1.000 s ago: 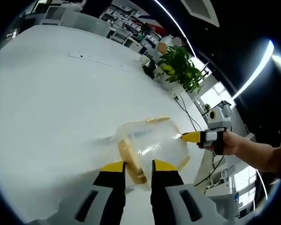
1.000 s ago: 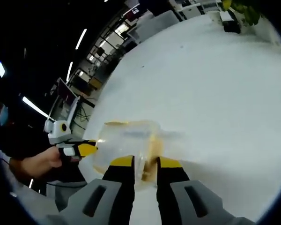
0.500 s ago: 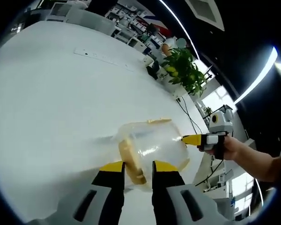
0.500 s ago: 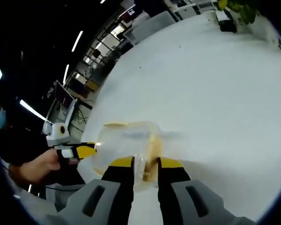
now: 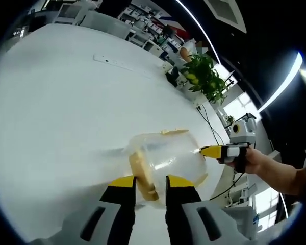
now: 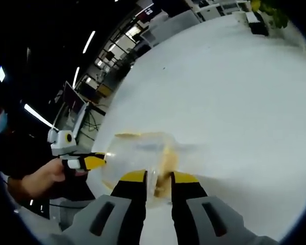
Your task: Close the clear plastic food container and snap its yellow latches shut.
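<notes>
Clear container (image 5: 166, 158), between both grippers' fingers (image 5: 123, 182)

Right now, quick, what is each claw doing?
Left claw: closed on a yellow latch of the clear container.
Right claw: closed on the opposite yellow latch.

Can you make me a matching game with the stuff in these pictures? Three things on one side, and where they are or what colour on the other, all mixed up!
Things:
1. clear container
2. potted plant
3. latch

Places and colours:
A. yellow, on the side of the tub nearest the left gripper
B. see-through, on the white table
C. green, at the table's far edge

Pairs: 1-B, 2-C, 3-A
</notes>
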The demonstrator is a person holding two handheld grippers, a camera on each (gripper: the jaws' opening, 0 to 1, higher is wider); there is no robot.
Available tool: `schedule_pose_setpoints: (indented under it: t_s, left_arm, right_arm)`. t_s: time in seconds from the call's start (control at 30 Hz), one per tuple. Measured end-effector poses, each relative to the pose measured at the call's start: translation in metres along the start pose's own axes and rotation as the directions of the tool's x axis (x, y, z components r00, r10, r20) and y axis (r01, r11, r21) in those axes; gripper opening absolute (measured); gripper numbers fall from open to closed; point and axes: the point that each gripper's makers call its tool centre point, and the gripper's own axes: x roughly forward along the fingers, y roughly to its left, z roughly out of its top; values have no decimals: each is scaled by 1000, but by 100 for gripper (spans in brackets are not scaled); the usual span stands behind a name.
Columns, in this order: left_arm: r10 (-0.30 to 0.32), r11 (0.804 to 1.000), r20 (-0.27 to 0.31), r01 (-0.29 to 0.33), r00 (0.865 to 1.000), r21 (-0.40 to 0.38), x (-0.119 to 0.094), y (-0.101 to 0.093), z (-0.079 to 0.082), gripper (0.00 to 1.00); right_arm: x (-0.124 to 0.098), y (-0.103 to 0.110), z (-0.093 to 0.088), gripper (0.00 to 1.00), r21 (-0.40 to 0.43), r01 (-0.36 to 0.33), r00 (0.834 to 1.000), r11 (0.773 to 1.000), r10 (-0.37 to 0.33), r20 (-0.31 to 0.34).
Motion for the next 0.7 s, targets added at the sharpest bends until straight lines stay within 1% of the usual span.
schedule_pose_setpoints:
  t_s: [0.07,0.13,0.17,0.23,0.3,0.33,0.37,0.4,0.43,0.47,0.5,0.53,0.57,0.6,0.63,0.67,0.7]
  left_arm:
    - [2,1000,6,-2,1000,2,-2,2,1,15]
    - [10,998,12,-11,1000,65,-4,4,5,15]
    - [18,994,13,-19,1000,107,-5,4,6,15]
    - [24,989,8,-25,1000,146,-8,5,7,16]
    - [29,979,24,-34,999,200,-11,6,14,16]
    - [41,970,34,-48,999,240,-14,6,19,16]
    - [36,962,39,-45,999,271,-16,4,23,16]
    - [23,946,41,-35,999,321,-17,0,28,16]
    - [18,936,47,-33,999,351,-18,-3,32,16]
    - [2,913,48,-21,999,407,-18,-10,38,16]
    - [-14,896,39,-5,999,445,-18,-16,40,16]
    - [-24,888,32,6,999,460,-18,-19,41,16]
    - [-54,867,11,42,998,496,-15,-27,43,16]
    - [-58,850,-1,50,998,524,-13,-31,45,16]
    - [-68,834,-16,66,998,548,-11,-35,45,15]
    - [-78,823,-32,83,996,562,-9,-39,45,15]
    - [-86,813,-49,99,995,574,-6,-42,44,15]
  right_arm:
    - [2,1,0,15,-6,-4,1000,1000,4,1]
    - [3,3,1,16,-28,-5,1000,1000,5,-4]
    - [3,2,1,16,-85,5,1000,996,-6,-9]
    - [1,4,1,18,-138,23,1000,990,-25,-14]
    - [-3,7,7,19,-203,45,999,978,-45,7]
    - [-6,9,11,19,-256,61,998,965,-57,22]
    - [-9,10,15,19,-295,80,997,952,-72,36]
    - [-13,11,21,19,-355,105,994,929,-90,59]
    - [-15,13,23,18,-394,114,993,912,-96,64]
    - [-15,17,26,17,-452,114,993,885,-95,65]
    - [-15,21,26,16,-483,102,995,869,-86,56]
    - [-13,25,25,16,-509,86,996,856,-76,40]
    - [-11,30,24,17,-538,69,998,840,-65,26]
    - [-9,33,24,17,-557,58,998,828,-59,17]
    - [-5,38,22,16,-586,41,999,809,-50,0]
    - [-2,41,22,16,-599,25,999,800,-37,-9]
    - [1,45,20,15,-601,6,999,799,-24,-22]
